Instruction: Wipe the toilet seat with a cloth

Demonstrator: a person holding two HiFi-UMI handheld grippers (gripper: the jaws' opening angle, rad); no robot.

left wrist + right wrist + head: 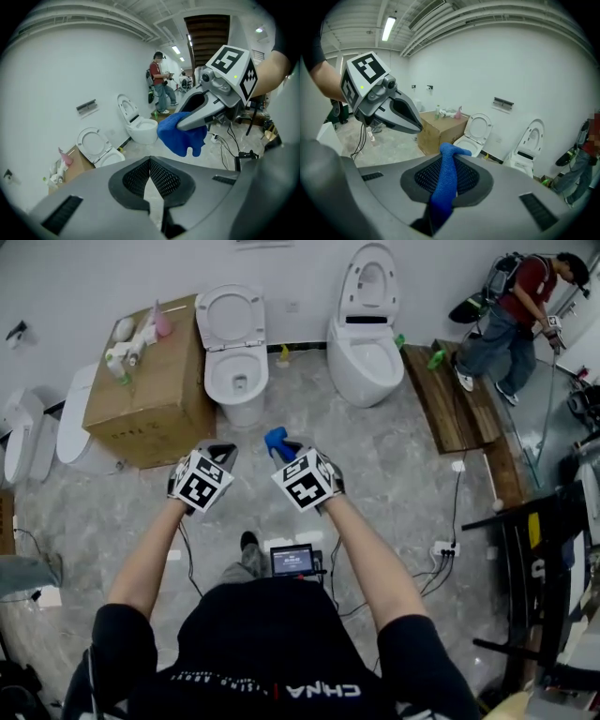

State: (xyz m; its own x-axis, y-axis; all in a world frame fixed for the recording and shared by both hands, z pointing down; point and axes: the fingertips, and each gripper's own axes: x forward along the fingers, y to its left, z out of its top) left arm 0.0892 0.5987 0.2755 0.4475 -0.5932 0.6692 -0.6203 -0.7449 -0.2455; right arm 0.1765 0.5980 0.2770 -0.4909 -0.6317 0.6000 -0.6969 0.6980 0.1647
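A white toilet [234,367] with its lid raised stands against the far wall, beside a cardboard box [155,390]. It also shows in the left gripper view as the toilet [96,149] and in the right gripper view as the toilet [476,133]. My right gripper [285,452] is shut on a blue cloth [277,441], which hangs out of the jaws as the cloth [446,180]. My left gripper [221,454] is shut with nothing in it, seen close as the left gripper [150,165]. Both are held side by side in the air, well short of the toilet.
A second, rounder toilet [367,348] stands to the right, and another toilet [75,423] left of the box. Bottles [131,343] sit on the box. A wooden platform [455,399] lies at the right, where a person [516,310] works. Cables [445,545] run across the floor.
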